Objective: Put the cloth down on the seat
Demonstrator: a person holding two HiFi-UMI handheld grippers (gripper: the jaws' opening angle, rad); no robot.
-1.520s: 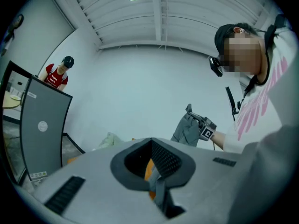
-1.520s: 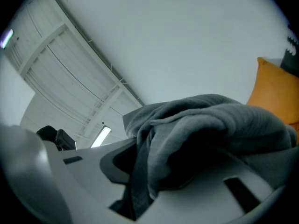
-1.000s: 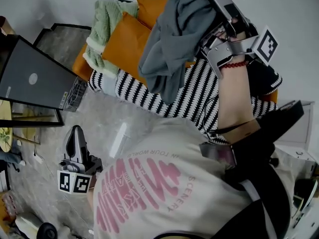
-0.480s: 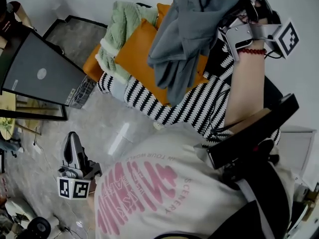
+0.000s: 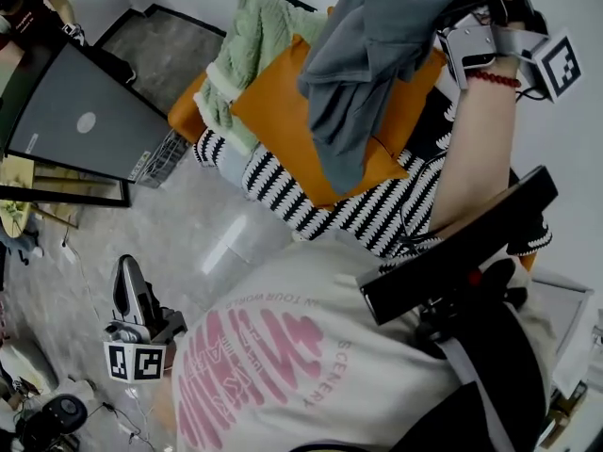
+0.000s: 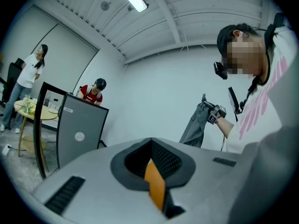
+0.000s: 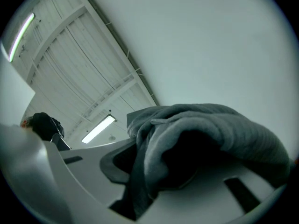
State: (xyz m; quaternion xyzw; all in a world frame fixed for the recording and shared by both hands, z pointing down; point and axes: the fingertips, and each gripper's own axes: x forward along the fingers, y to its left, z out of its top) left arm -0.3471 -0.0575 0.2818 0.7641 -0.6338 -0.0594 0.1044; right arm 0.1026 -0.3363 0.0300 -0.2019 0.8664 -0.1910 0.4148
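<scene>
head view looks down on the seat [image 5: 193, 111], where an orange cushion [image 5: 301, 130] lies tilted with one corner pointing toward the person. the grey cloth [image 5: 377, 55] hangs bunched above that cushion, gripped at its top by the right gripper [image 5: 464, 22], which is raised up and to the right of the cushion. the cloth's loose lower end overlaps the cushion's upper right half in this view; whether it touches the cushion cannot be told. right gripper view shows the fingers [image 7: 70, 181] clenched on a thick fold of the cloth, which spills over both of them.

a green knitted blanket [image 5: 250, 55] is draped on the seat's far left end, just beside the cushion's left edge. a black and white striped throw [image 5: 377, 210] covers the seat's front edge below the cushion and runs on to the right under the person's raised arm. the cushion's lower left half is uncovered.

left of the cushion, past the seat's edge, the grey floor [image 5: 207, 234] is open as far as a dark panel [image 5: 85, 125] standing well apart. the left gripper [image 5: 124, 273] is low over that floor, well apart from the cushion. left gripper view shows its fingers [image 6: 93, 181] closed together with nothing between them, and the cloth hanging from the right gripper against the white wall [image 6: 154, 83].
</scene>
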